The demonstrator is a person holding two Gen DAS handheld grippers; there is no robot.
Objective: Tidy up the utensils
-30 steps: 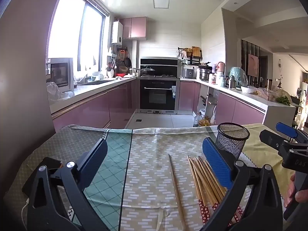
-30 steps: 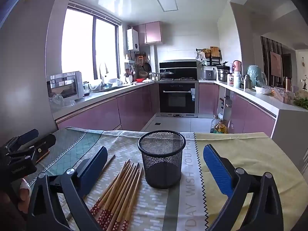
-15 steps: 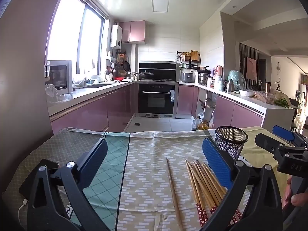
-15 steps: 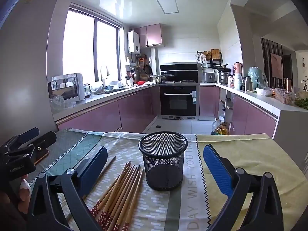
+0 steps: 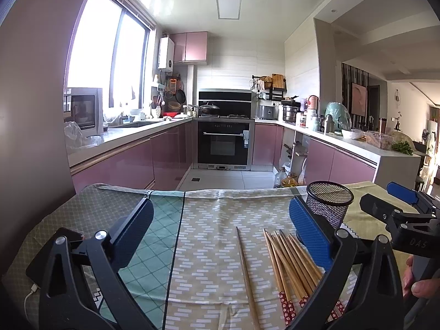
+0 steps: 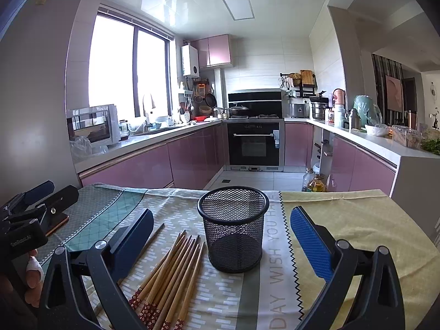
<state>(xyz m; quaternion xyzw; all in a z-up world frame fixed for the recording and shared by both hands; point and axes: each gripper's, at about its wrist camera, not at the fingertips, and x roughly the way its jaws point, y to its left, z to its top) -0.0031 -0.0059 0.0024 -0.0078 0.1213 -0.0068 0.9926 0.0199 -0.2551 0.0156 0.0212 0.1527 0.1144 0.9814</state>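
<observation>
Both hand-held grippers hover above the table [image 5: 209,247] with jaws spread wide and nothing between them. Over the last second the left hand-held gripper [image 5: 220,233] has risen slightly and levelled: the table edge and the mesh cup [image 5: 330,206] sit lower in its view than before, and more of the cloth shows. The right hand-held gripper [image 6: 221,236] has barely shifted; the mesh cup [image 6: 233,228] stays centred between its fingers. The bundle of chopsticks [image 6: 170,269] lies flat just left of the cup, patterned ends toward the camera, with a single chopstick [image 5: 246,272] lying apart to the left of the bundle. The cup appears empty. Judged from this layout, no chopstick has yet been collected; the small adjustments suggest an approach phase, with the first pick not yet begun.
</observation>
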